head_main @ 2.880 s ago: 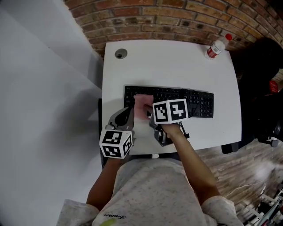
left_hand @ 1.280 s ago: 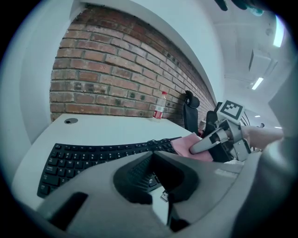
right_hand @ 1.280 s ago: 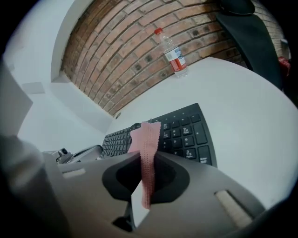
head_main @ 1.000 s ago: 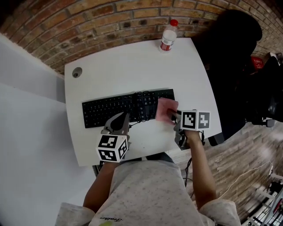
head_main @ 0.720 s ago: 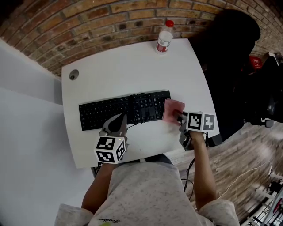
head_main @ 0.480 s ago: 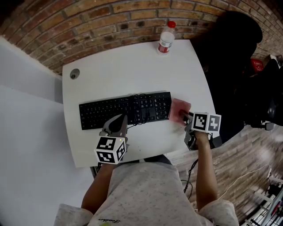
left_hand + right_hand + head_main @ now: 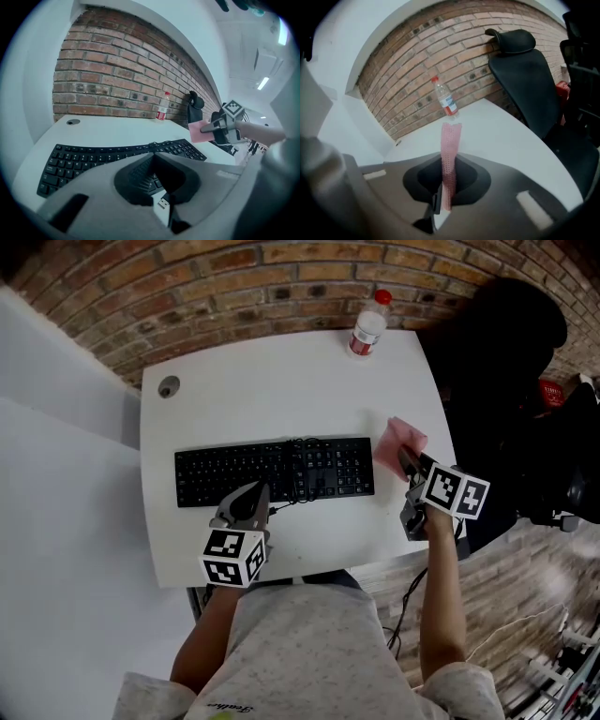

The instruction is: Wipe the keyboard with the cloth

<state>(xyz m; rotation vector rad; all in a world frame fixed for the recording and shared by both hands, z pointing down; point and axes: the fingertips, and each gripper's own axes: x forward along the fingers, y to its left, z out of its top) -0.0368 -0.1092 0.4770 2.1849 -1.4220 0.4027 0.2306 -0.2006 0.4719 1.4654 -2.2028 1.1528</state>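
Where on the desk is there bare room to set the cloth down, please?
Widest: behind the keyboard, between hole and bottle. Next, the strip right of the keyboard. The front edge is crowded by the left claw.

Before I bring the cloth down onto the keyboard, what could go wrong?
1. The right gripper's jaws pinch only one end of the cloth; dragging it across the keys could pull it free.
2. A loose cable loops over the keyboard, and its USB plug lies by the left gripper; the cloth may snag it.
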